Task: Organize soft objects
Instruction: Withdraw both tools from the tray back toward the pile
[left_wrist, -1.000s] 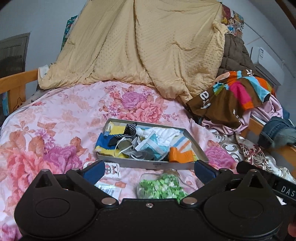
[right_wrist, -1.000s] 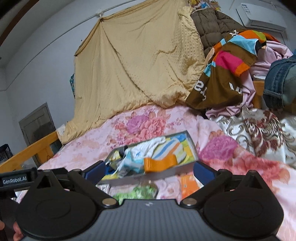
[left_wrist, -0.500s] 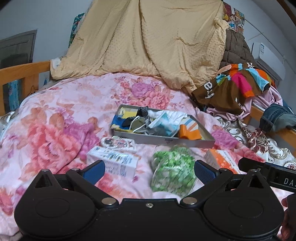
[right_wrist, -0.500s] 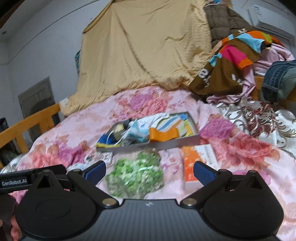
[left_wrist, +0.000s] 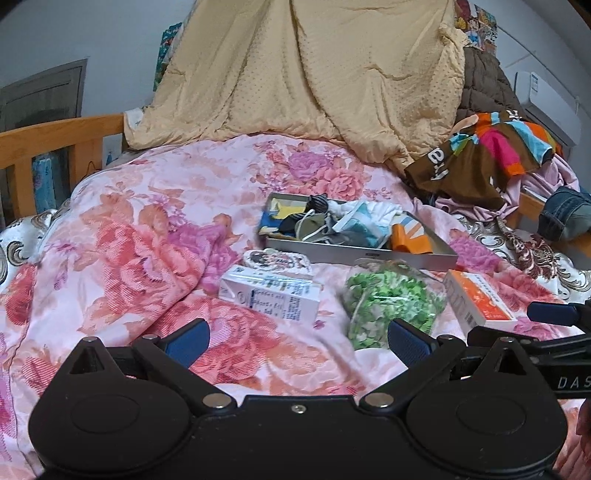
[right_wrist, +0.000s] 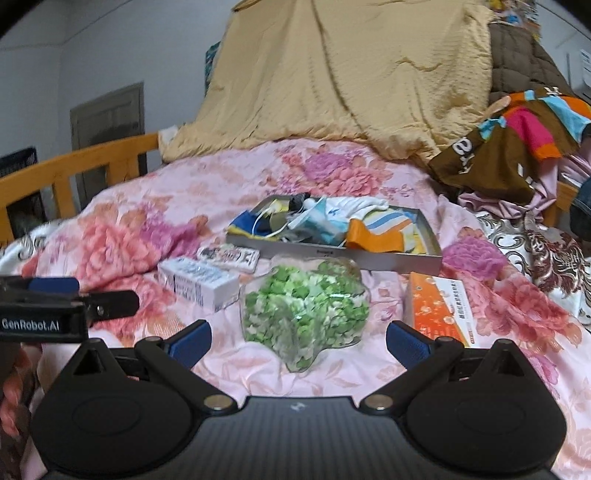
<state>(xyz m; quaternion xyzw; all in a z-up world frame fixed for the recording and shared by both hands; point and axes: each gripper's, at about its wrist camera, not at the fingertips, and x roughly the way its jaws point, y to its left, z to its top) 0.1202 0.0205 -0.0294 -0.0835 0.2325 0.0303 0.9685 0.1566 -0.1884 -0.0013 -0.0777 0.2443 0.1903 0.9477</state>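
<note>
A grey tray (left_wrist: 354, 255) (right_wrist: 369, 260) sits on the floral bedspread, heaped with small soft items: masks, striped cloth and an orange piece (left_wrist: 410, 242) (right_wrist: 373, 238). In front of it lie a clear bag of green pieces (left_wrist: 391, 299) (right_wrist: 303, 314), a white carton (left_wrist: 269, 297) (right_wrist: 201, 282), a patterned flat pack (left_wrist: 277, 261) (right_wrist: 229, 255) and an orange box (left_wrist: 480, 304) (right_wrist: 439, 308). My left gripper (left_wrist: 298, 339) is open above the bedspread, short of the carton and bag. My right gripper (right_wrist: 298, 338) is open with the green bag just beyond its fingers.
A yellow quilt (left_wrist: 314, 74) hangs behind the bed. Piled clothes (left_wrist: 491, 162) and jeans (left_wrist: 565, 214) lie at the right. A wooden bed rail (left_wrist: 48, 144) runs along the left. The bedspread (left_wrist: 129, 236) is rumpled left of the carton.
Both grippers have pulled back from the tray, so the carton, green bag and orange box have come into full view. Both stay open and hold nothing.
</note>
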